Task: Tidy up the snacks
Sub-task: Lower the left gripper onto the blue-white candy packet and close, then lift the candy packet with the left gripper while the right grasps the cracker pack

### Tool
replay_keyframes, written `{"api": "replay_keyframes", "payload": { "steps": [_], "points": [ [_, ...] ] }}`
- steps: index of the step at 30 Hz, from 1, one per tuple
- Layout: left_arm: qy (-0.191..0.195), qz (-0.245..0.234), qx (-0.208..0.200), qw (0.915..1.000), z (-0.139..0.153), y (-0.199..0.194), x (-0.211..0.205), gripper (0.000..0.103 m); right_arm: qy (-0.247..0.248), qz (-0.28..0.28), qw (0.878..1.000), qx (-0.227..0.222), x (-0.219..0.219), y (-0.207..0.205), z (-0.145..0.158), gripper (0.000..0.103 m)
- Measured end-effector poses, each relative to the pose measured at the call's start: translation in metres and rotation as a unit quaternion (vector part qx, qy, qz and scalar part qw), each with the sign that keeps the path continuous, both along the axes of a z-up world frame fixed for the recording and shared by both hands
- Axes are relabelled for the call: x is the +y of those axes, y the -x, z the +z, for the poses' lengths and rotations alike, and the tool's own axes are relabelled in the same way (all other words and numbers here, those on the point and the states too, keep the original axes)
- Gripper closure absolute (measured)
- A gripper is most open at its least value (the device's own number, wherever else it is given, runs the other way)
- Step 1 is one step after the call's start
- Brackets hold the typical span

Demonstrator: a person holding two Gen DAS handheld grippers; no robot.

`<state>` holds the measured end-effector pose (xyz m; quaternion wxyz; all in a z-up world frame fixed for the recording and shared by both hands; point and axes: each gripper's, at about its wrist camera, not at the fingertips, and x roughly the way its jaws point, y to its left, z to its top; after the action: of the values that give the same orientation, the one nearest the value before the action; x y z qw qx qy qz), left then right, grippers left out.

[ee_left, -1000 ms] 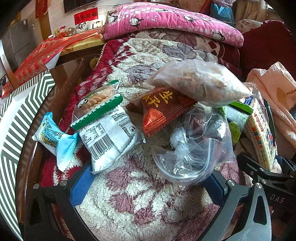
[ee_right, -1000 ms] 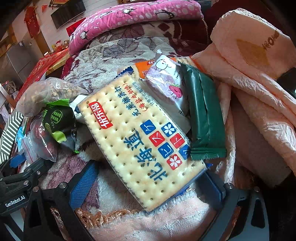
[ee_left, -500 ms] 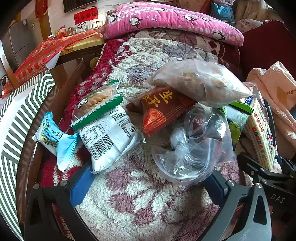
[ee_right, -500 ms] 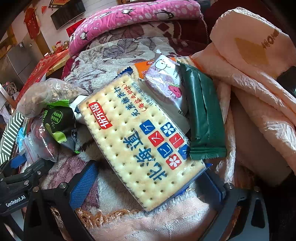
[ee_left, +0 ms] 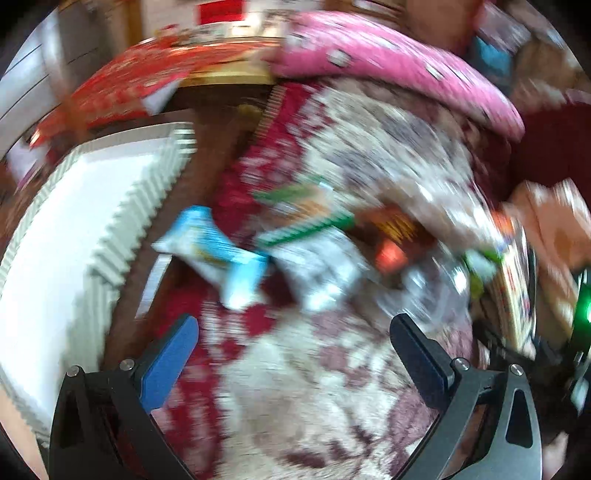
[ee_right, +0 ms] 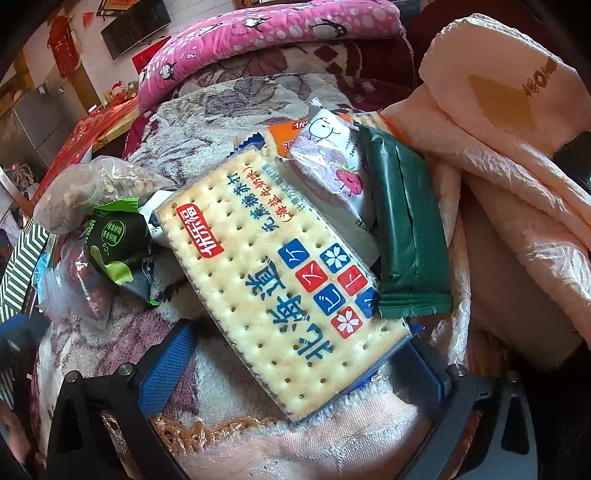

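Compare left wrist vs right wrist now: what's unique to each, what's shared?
Left wrist only, blurred: light-blue snack packet, white barcode packet, striped box.

Right wrist only: dark green wrapper, purple-and-white packet, peach quilt.

Both: big cracker pack (edge-on in left view), pink pillow, floral blanket. Both grippers' fingers are open.

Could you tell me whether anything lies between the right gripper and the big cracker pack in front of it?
Nothing visible does: the right gripper is open, and the near corner of the cracker pack already reaches between its fingers. The dark green packet lies on the pack's far right edge, beyond the fingers.
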<state>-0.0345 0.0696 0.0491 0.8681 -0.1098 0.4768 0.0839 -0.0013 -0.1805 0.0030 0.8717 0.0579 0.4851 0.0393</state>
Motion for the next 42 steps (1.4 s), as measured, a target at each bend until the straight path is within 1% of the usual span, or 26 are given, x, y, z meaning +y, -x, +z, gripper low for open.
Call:
{"api": "replay_keyframes", "payload": {
  "steps": [2, 4, 6, 8, 10, 13, 15, 17, 18, 20, 22, 25, 30, 32, 34, 35, 37, 39, 42],
  "points": [
    [0.018, 0.029, 0.002, 0.9994, 0.005, 0.002, 0.017, 0.0, 0.0, 0.0, 1.0, 0.0, 0.0, 0.0, 0.0, 0.0],
    [0.027, 0.053, 0.002, 0.9982, 0.008, 0.001, 0.03, 0.0, 0.0, 0.0, 1.0, 0.0, 0.001, 0.0, 0.0, 0.0],
    [0.037, 0.065, 0.008, 0.9972, 0.009, -0.002, 0.038, 0.0, 0.0, 0.0, 1.0, 0.0, 0.002, 0.0, 0.0, 0.0],
    [0.056, 0.079, 0.017, 0.9952, 0.007, -0.007, 0.044, 0.0, 0.0, 0.0, 1.0, 0.001, 0.002, 0.0, 0.0, 0.0],
    [0.083, 0.1, 0.026, 0.9912, 0.005, -0.012, 0.053, 0.0, 0.0, 0.0, 1.0, 0.001, 0.004, 0.0, 0.0, 0.0],
    [0.111, 0.13, 0.039, 0.9845, -0.001, -0.02, 0.059, 0.0, 0.0, 0.0, 1.0, 0.001, 0.0, 0.0, 0.0, 0.0],
    [0.129, 0.15, 0.045, 0.9792, -0.005, -0.023, 0.065, 0.002, 0.0, 0.0, 1.0, 0.001, 0.0, 0.0, 0.0, 0.0],
    [0.141, 0.169, 0.054, 0.9738, -0.009, -0.028, 0.068, 0.009, 0.0, 0.0, 1.0, 0.001, 0.0, -0.001, 0.0, 0.0],
    [0.152, 0.181, 0.061, 0.9699, -0.013, -0.031, 0.071, 0.012, 0.0, 0.0, 1.0, 0.001, 0.0, -0.001, 0.0, 0.0],
    [0.169, 0.194, 0.073, 0.9636, -0.019, -0.034, 0.074, 0.021, 0.0, 0.0, 1.0, 0.001, 0.0, -0.001, 0.0, 0.0],
    [0.182, 0.205, 0.084, 0.9581, -0.026, -0.038, 0.075, 0.022, 0.0, 0.0, 1.0, 0.001, 0.0, -0.001, 0.0, 0.0],
    [0.182, 0.225, 0.082, 0.9538, -0.029, -0.041, 0.078, 0.022, 0.0, 0.0, 1.0, 0.001, 0.0, -0.001, 0.0, 0.0],
    [0.202, 0.253, 0.083, 0.9427, -0.037, -0.046, 0.086, 0.022, 0.0, 0.0, 1.0, 0.001, 0.0, -0.001, 0.0, 0.0],
    [0.204, 0.259, 0.082, 0.9406, -0.038, -0.048, 0.088, 0.022, 0.0, 0.0, 1.0, 0.002, 0.0, -0.001, 0.0, 0.0],
    [0.212, 0.257, 0.083, 0.9394, -0.038, -0.048, 0.09, 0.036, 0.002, 0.001, 1.0, 0.007, -0.001, -0.001, 0.001, 0.0],
    [0.214, 0.253, 0.088, 0.9392, -0.039, -0.049, 0.09, 0.052, 0.004, 0.002, 1.0, 0.012, 0.0, -0.001, 0.001, 0.0],
    [0.221, 0.243, 0.097, 0.9396, -0.041, -0.049, 0.091, 0.066, 0.008, 0.002, 1.0, 0.028, 0.0, -0.001, 0.003, 0.0],
    [0.224, 0.24, 0.093, 0.94, -0.04, -0.047, 0.092, 0.074, 0.015, 0.004, 0.999, 0.03, 0.002, 0.001, 0.007, 0.003],
    [0.233, 0.231, 0.09, 0.9403, -0.039, -0.042, 0.095, 0.077, 0.024, 0.015, 0.999, 0.037, 0.009, 0.007, 0.016, 0.004]
  ]
}}
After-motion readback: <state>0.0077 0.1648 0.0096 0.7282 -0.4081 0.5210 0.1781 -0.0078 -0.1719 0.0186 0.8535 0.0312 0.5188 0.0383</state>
